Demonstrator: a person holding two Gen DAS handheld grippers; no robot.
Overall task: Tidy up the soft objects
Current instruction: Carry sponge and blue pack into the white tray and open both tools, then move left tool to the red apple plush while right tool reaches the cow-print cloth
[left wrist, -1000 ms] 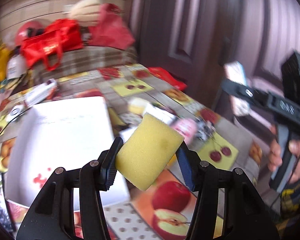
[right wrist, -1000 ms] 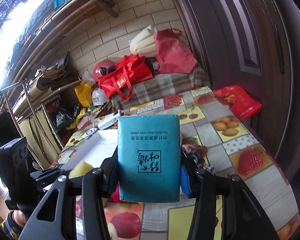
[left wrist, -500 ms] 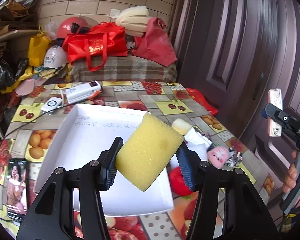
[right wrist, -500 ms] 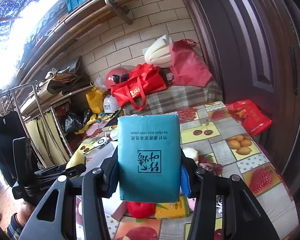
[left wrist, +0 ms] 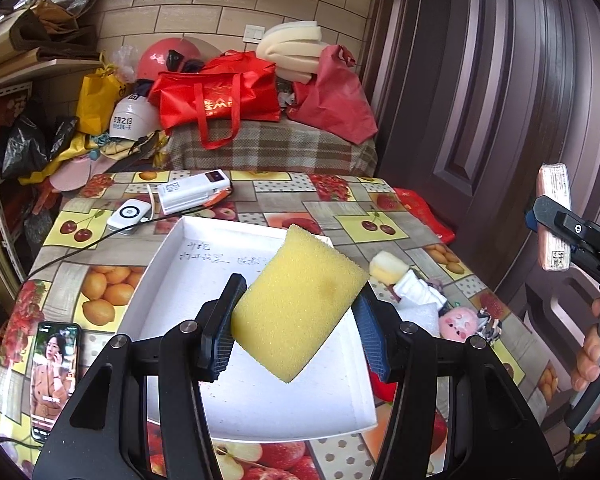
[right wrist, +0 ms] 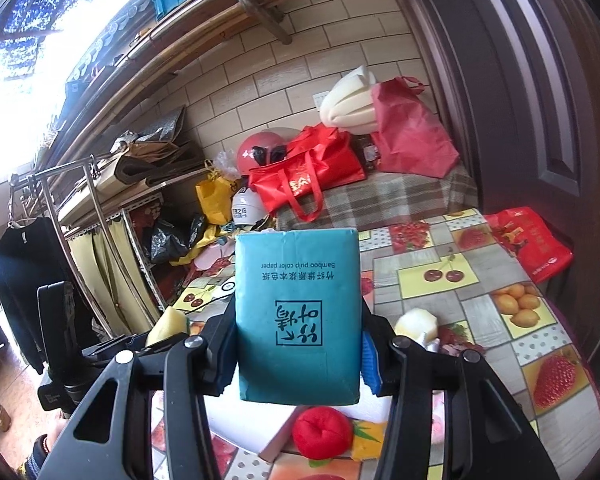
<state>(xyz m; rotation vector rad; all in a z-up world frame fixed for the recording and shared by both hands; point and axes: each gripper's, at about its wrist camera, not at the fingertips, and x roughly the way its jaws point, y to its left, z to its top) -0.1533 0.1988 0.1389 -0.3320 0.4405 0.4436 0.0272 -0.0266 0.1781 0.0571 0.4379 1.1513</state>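
My left gripper (left wrist: 296, 328) is shut on a yellow sponge (left wrist: 298, 306), held tilted in the air above the white tray (left wrist: 172, 264) on the fruit-patterned table. My right gripper (right wrist: 298, 354) is shut on a teal pack of tissue paper (right wrist: 298, 316), held upright above the table. That right gripper shows side-on in the left wrist view at the right edge (left wrist: 552, 224), and the left gripper with its sponge (right wrist: 168, 326) shows low at the left of the right wrist view. Loose soft items lie right of the tray: a cream foam piece (left wrist: 388, 268), a pink plush toy (left wrist: 458, 322), a red plush ball (right wrist: 322, 432).
A phone (left wrist: 54, 372) lies at the table's left front. A white power bank (left wrist: 192, 192) and a small white device (left wrist: 128, 214) with a cable sit behind the tray. Red bags (left wrist: 220, 96) and a helmet (left wrist: 160, 60) pile behind the table. A dark door (left wrist: 500, 100) stands to the right.
Both grippers have risen and swung with their loads still gripped. The left wrist view has turned left, bringing the whole tray under the sponge; the right wrist view shows more wall and less table.
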